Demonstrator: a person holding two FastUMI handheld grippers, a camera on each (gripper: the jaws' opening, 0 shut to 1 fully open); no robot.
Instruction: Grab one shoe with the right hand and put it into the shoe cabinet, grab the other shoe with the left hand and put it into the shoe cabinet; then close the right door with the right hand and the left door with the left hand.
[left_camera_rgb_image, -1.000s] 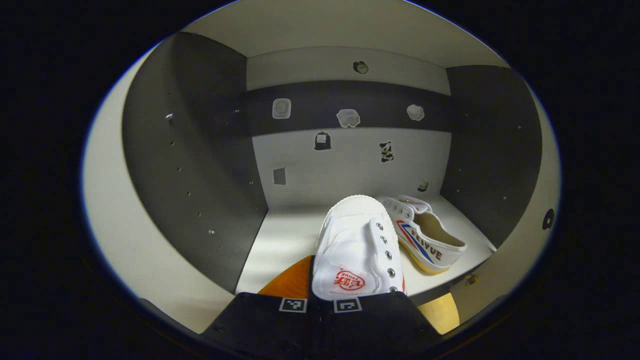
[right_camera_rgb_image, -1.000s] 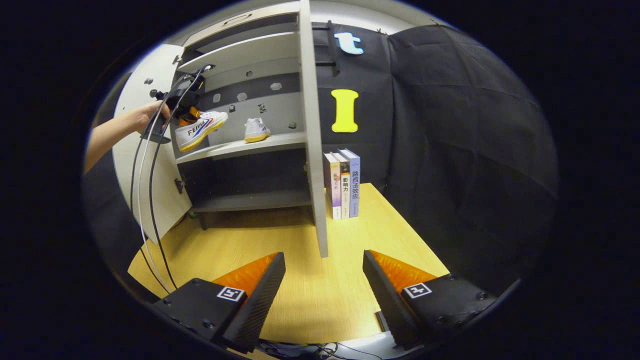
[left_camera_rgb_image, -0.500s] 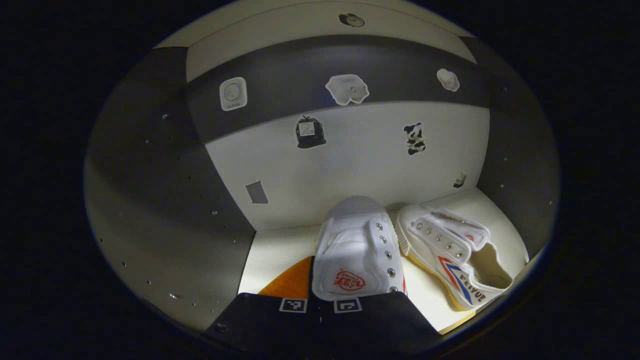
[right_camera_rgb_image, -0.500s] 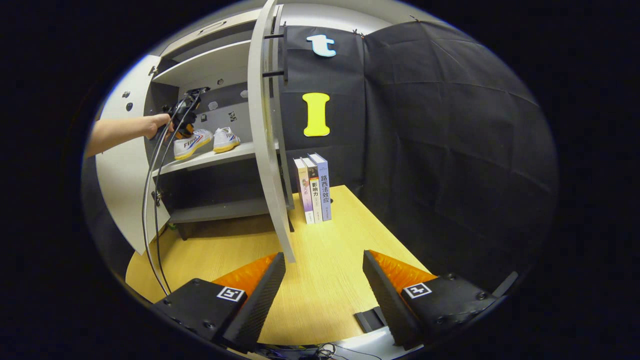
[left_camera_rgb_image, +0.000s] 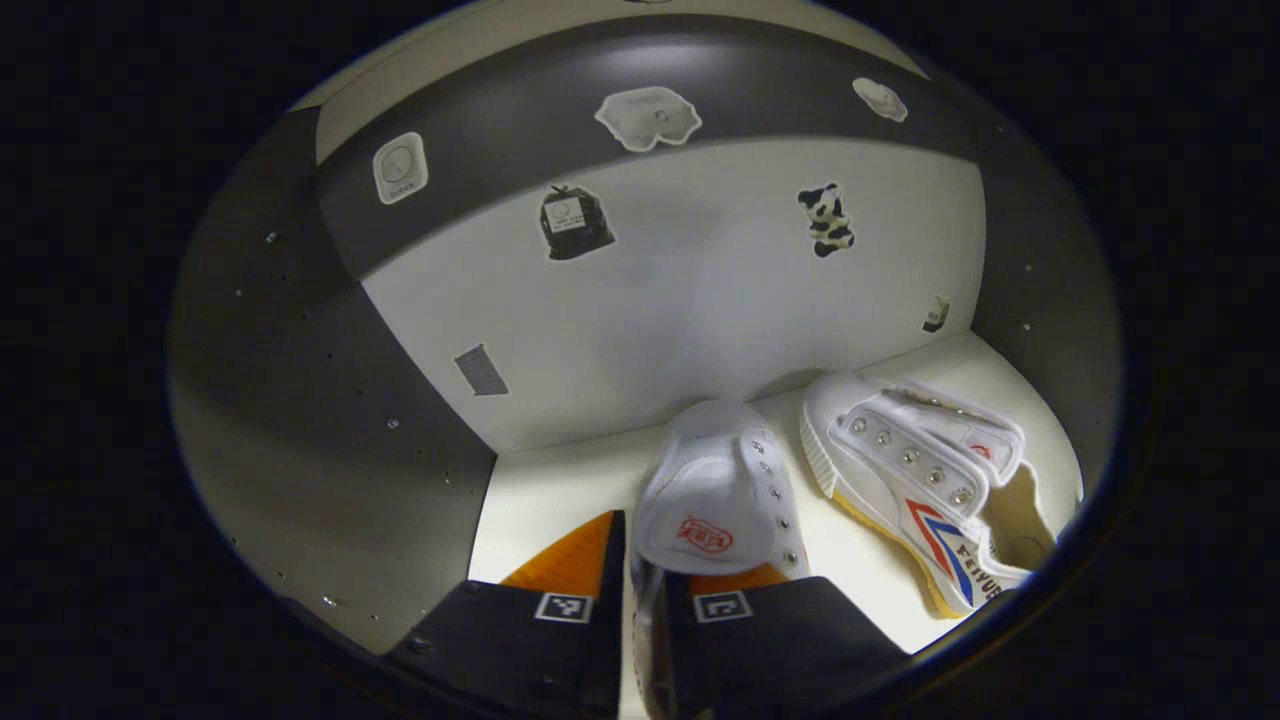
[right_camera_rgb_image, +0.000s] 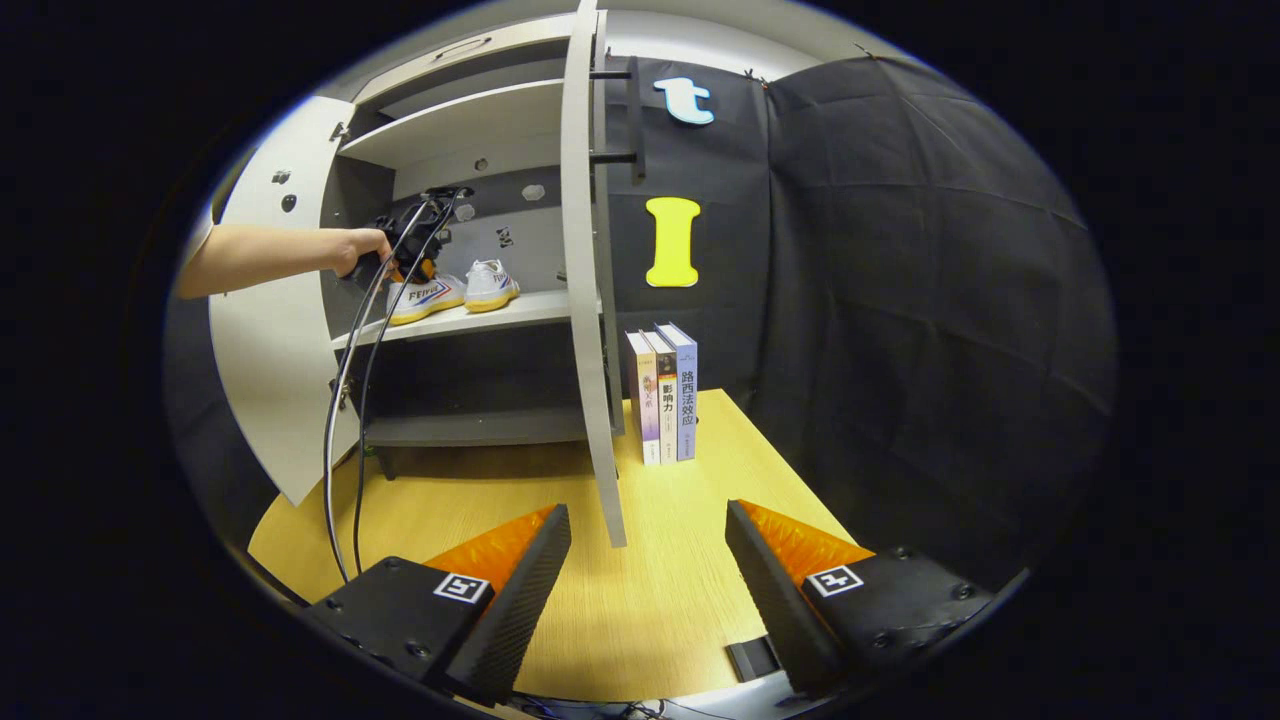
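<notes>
The second shoe (left_camera_rgb_image: 715, 500) is clamped by the left gripper (left_camera_rgb_image: 645, 600) on the shelf (left_camera_rgb_image: 545, 495), beside the first shoe (left_camera_rgb_image: 915, 470); the right gripper's (right_camera_rgb_image: 648, 560) jaws are held apart.

Three books (right_camera_rgb_image: 663, 392) upright on wooden table (right_camera_rgb_image: 640, 600); stickers (left_camera_rgb_image: 570, 220) on back panel.

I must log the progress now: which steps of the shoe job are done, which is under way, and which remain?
Done: one shoe already lies on the cabinet shelf. Under way: the second shoe sits on that shelf beside it, its heel between the fingers of the left gripper; whether they press it is unclear. Left: let go and withdraw, then close the right door with the open right gripper and the left door with the left.
</notes>
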